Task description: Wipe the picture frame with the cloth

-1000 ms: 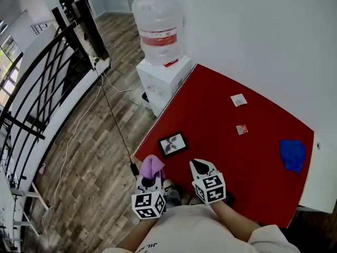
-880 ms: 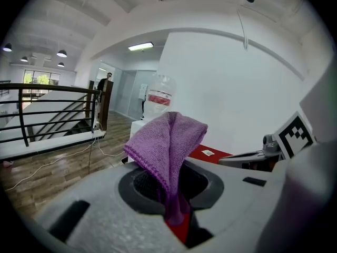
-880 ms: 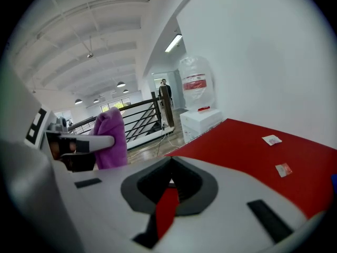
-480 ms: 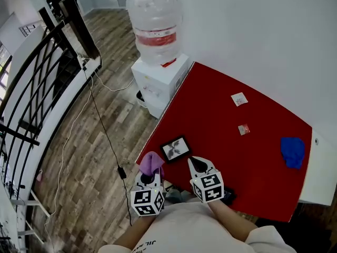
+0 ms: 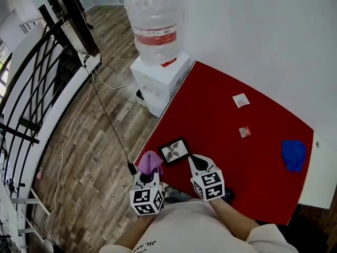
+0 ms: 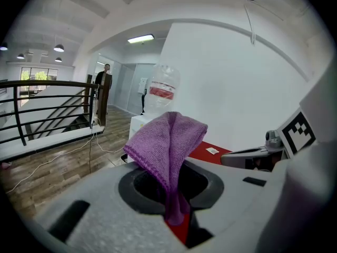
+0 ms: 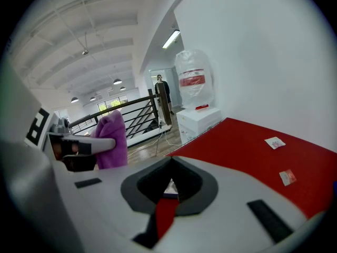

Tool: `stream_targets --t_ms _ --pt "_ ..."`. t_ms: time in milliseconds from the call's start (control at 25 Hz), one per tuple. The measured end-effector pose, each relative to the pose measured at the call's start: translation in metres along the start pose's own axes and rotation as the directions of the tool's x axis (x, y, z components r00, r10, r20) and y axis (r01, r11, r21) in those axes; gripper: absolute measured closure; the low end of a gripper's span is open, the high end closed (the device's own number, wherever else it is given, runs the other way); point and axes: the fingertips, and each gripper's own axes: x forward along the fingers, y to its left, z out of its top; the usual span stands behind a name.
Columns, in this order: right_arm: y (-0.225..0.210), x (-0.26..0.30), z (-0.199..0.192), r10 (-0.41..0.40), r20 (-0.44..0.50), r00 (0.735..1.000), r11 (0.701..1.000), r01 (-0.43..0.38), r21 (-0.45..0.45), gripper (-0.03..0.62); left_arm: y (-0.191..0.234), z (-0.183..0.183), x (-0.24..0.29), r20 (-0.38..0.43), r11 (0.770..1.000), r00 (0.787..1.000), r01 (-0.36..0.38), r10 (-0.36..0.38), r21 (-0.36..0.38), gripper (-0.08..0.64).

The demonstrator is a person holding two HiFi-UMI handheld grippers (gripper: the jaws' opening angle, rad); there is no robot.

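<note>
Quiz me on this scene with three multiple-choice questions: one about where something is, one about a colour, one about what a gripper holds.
1. Where does the picture frame lie?
A) on the red table, near its edge just ahead of the grippers
B) on the floor
C) on top of the water bottle

2. What colour is the cloth in the left gripper?
A) blue
B) purple
C) white

3. What does the right gripper hold?
A) the frame
B) a cloth
C) nothing

Answers:
1 A: the head view shows it flat on the table, just ahead of both grippers.
2 B: the left gripper view shows purple fabric pinched between the jaws.
3 C: its jaws are together, with nothing between them.
</note>
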Motion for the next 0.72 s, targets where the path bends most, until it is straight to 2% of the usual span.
stream_targets --t_ms 360,600,680,720 --pt "-0.008 0.022 -0.012 0.015 -0.039 0.999 1.0 -0.015 -0.008 0.588 0.005 -0.016 0.021 -0.056 1.0 0.998 -0.004 0.006 0.027 0.497" --pt "-0.017 0.05 -0.025 0.023 -0.055 0.998 1.0 -0.024 -0.016 0.588 0.01 -0.037 0.058 -0.118 0.984 0.993 0.026 -0.006 0.175 0.497" --pt "-0.017 0.056 -0.028 0.031 -0.062 0.998 0.999 -0.032 -0.016 0.588 0.011 -0.045 0.075 -0.171 0.965 0.985 0.078 -0.034 0.252 0.497" --pt "-0.017 0.057 -0.03 0.035 -0.065 0.997 0.999 -0.036 -0.016 0.588 0.012 -0.052 0.085 -0.215 0.946 0.975 0.113 -0.048 0.303 0.497"
